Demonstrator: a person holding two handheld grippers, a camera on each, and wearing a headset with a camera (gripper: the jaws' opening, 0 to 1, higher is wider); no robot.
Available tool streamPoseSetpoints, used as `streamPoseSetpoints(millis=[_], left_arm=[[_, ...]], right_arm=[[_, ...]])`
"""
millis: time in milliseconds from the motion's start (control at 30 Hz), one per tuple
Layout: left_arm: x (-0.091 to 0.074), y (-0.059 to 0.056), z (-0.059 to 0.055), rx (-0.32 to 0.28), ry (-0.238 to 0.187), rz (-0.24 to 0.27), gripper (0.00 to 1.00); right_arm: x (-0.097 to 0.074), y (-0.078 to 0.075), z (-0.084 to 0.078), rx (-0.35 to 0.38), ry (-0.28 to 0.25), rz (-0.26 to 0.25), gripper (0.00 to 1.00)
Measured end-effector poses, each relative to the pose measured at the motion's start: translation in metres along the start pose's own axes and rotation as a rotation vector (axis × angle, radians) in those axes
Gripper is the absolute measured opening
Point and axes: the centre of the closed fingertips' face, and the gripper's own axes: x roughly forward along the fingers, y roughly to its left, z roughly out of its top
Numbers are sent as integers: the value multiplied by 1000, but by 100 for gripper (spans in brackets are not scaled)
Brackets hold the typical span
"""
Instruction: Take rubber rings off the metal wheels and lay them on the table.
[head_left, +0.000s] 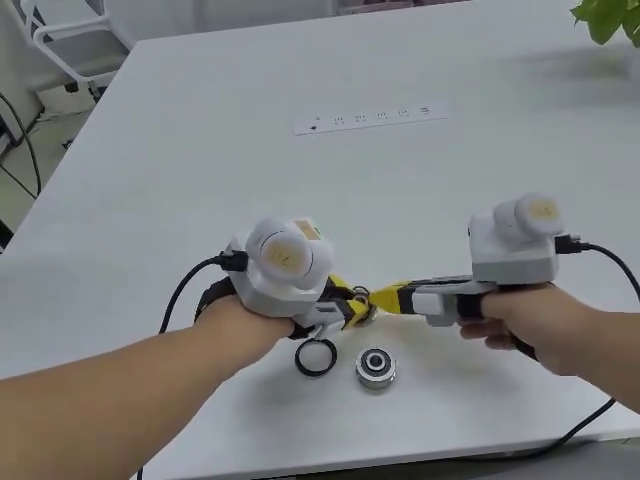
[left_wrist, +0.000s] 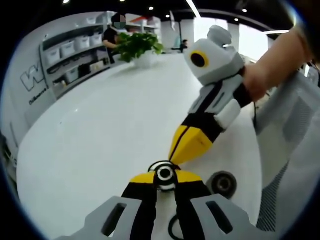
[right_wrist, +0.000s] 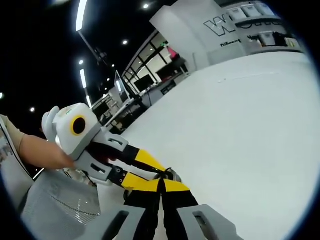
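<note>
My left gripper (head_left: 356, 306) points right and is shut on a small metal wheel (left_wrist: 164, 174) held just above the white table (head_left: 200, 180). Facing it from the right, my right gripper (head_left: 381, 298) has its yellow tips (left_wrist: 176, 156) closed on the black rubber ring at the wheel's rim. In the right gripper view its jaws (right_wrist: 161, 184) meet at the wheel (right_wrist: 173, 175), which sits between the left gripper's yellow fingers (right_wrist: 145, 161). Below the grippers, a loose black rubber ring (head_left: 316, 357) and a second metal wheel (head_left: 376, 367) lie on the table.
A white power strip (head_left: 370, 118) lies across the middle of the table. Plant leaves (head_left: 610, 15) hang over the far right corner. Both grippers trail black cables (head_left: 185, 290), and the near table edge (head_left: 400, 462) is close below the loose parts.
</note>
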Motion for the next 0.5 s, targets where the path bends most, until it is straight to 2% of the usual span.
streamPoseSetpoints(millis=[100, 167, 300, 500], left_arm=[[-1, 0, 0, -1, -2, 1, 16], [-2, -5, 0, -8, -1, -17, 21], [-7, -9, -1, 3, -1, -29, 25], [-22, -11, 3, -14, -32, -44, 32]], right_arm=[[1, 0, 0, -5, 3, -1, 0], [1, 0, -1, -3, 6, 0, 0], [1, 0, -1, -6, 8, -1, 0], [2, 2, 0, -9, 6, 2, 0]])
